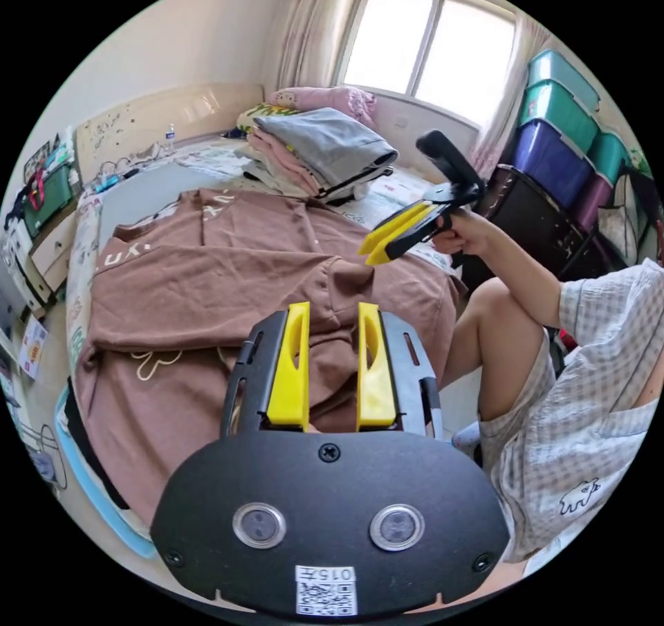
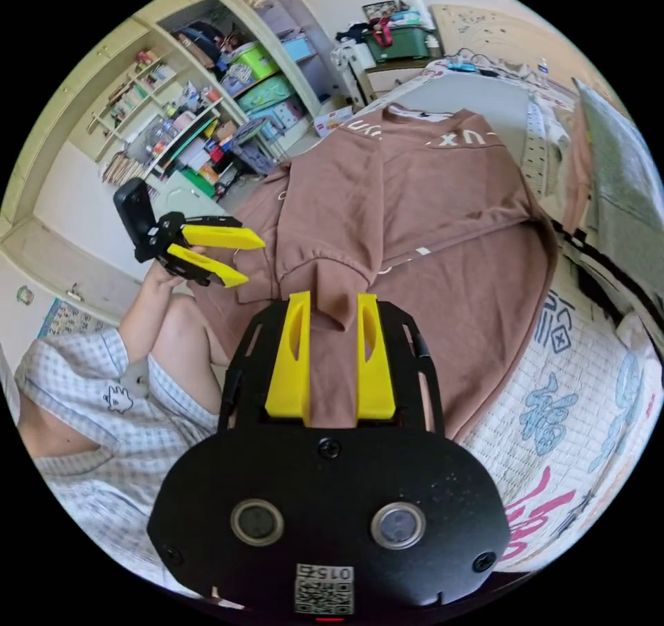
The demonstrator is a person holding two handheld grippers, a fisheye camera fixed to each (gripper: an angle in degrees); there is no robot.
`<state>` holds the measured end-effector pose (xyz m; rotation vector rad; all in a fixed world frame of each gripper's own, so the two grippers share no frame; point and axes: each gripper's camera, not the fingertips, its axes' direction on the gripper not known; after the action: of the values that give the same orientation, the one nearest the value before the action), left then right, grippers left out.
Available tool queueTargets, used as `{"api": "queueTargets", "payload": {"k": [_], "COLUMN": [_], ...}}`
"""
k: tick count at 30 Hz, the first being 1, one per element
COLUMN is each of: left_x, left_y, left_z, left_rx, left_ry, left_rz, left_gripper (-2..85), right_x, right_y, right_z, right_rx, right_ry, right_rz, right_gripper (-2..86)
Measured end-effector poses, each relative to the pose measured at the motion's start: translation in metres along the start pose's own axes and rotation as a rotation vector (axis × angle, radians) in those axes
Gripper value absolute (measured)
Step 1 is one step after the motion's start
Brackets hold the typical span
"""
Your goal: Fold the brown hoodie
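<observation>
While the brown hoodie (image 1: 228, 266) lies spread across the bed (image 2: 574, 404), beside folded clothes (image 1: 318, 149), both claws hang above it, parted: left gripper (image 1: 333, 311), right gripper (image 2: 333, 304); shelves (image 2: 207, 93) beyond it.

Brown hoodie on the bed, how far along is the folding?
Partly done: one sleeve of the brown hoodie already lies folded across the body. Nothing is in hand; the left gripper and right gripper hover open above it. The remaining folds into a compact stack are left.
</observation>
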<state>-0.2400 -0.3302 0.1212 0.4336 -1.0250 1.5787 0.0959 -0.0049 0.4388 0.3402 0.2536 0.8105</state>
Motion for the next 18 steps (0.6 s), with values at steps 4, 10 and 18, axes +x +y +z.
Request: {"api": "queueTargets", "payload": {"k": [4,10,18], "left_x": [0.028,0.04,0.032], "left_y": [-0.003,-0.014,-0.007], "left_z": [0.028,0.075,0.09], "left_rx": [-0.017,-0.129,-0.157], "left_ry": [-0.054,-0.102,-0.098], "left_rz": [0.042,-0.005,-0.018], "left_gripper": [11.1,11.3,1.6], "right_x": [-0.015,-0.02,-0.011], "right_y": [-0.009,-0.014,-0.013], "right_z": [0.017,0.024,0.028], "right_rx": [-0.132,-0.201,-0.223], "right_ry": [0.11,0.17,0.208], "right_rz": [-0.094,-0.11,-0.088], "right_gripper": [10.8,9.6,1.8]}}
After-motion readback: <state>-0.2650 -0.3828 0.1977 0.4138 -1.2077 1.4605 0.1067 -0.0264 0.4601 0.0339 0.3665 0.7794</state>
